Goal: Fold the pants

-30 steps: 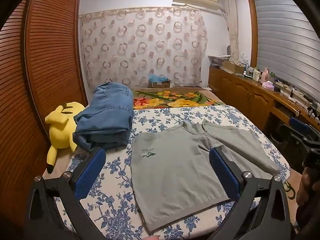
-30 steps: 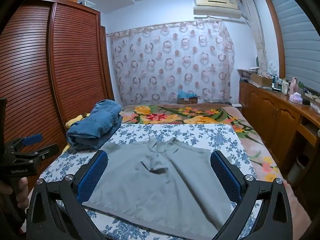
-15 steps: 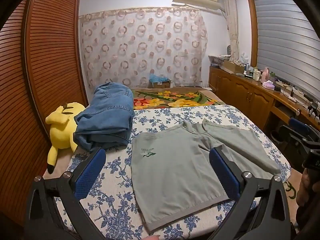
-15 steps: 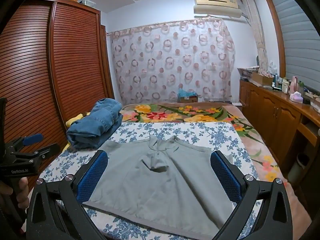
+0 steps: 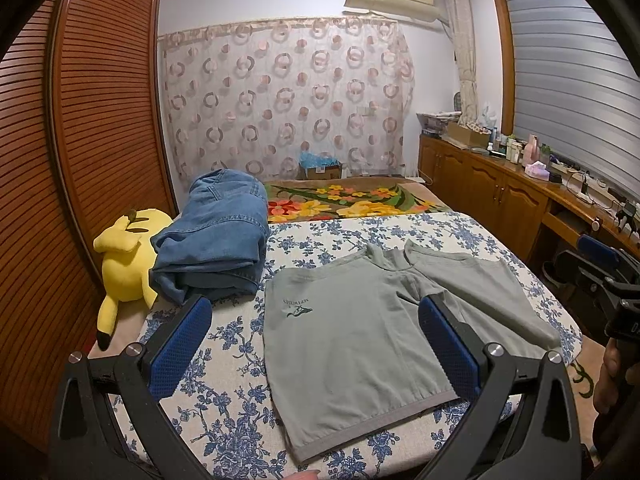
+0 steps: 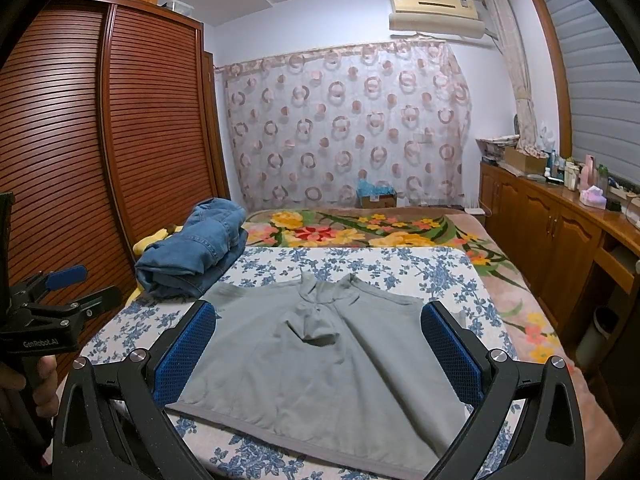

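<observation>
While both grippers hover with fingers spread and empty, the grey shorts (image 5: 360, 340) lie flat on the bed (image 5: 224, 412), waistband nearest, legs running away; left gripper (image 5: 312, 344) and right gripper (image 6: 318, 354) roughly equidistant.

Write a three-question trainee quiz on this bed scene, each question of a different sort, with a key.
1. True or false: the left gripper is shut on the grey-green cotton shorts.
2. Multiple choice: the folded blue denim jeans lie (A) on the grey-green shorts, (B) beside them toward the brown slatted wardrobe, (C) on the wooden counter.
3. Fill in: the yellow plush toy lies between the jeans and the ____.

Key: 1 false, both it and the right gripper hang open above the shorts, holding nothing; 2 B; 3 wardrobe.
</observation>
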`<state>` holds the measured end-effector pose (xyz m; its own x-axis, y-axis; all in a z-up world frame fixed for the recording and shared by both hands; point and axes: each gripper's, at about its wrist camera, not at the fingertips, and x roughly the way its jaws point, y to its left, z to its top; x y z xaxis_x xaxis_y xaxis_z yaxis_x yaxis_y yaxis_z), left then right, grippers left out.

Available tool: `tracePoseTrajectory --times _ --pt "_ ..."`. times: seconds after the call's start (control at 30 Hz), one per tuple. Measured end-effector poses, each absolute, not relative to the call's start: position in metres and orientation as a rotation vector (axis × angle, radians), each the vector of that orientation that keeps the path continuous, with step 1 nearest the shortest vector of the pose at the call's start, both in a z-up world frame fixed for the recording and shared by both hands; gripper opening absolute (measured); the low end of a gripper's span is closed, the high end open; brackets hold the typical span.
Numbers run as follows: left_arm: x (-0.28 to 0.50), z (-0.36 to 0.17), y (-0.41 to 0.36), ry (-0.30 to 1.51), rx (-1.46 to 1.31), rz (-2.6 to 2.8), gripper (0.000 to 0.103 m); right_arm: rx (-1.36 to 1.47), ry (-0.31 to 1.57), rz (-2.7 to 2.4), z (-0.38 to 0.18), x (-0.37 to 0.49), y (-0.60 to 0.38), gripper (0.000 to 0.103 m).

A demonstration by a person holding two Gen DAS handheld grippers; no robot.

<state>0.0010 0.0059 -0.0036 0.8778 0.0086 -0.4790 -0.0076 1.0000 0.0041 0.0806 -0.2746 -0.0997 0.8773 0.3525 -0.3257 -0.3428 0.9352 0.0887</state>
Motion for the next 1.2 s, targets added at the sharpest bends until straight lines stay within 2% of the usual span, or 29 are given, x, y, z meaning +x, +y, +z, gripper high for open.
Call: tracePoseTrajectory --times 1.2 --pt "-0.0011 -0.0016 0.0047 0.491 0.008 0.010 0.103 0.028 0.341 0.362 -0.0998 0.0786 -0.2745 0.102"
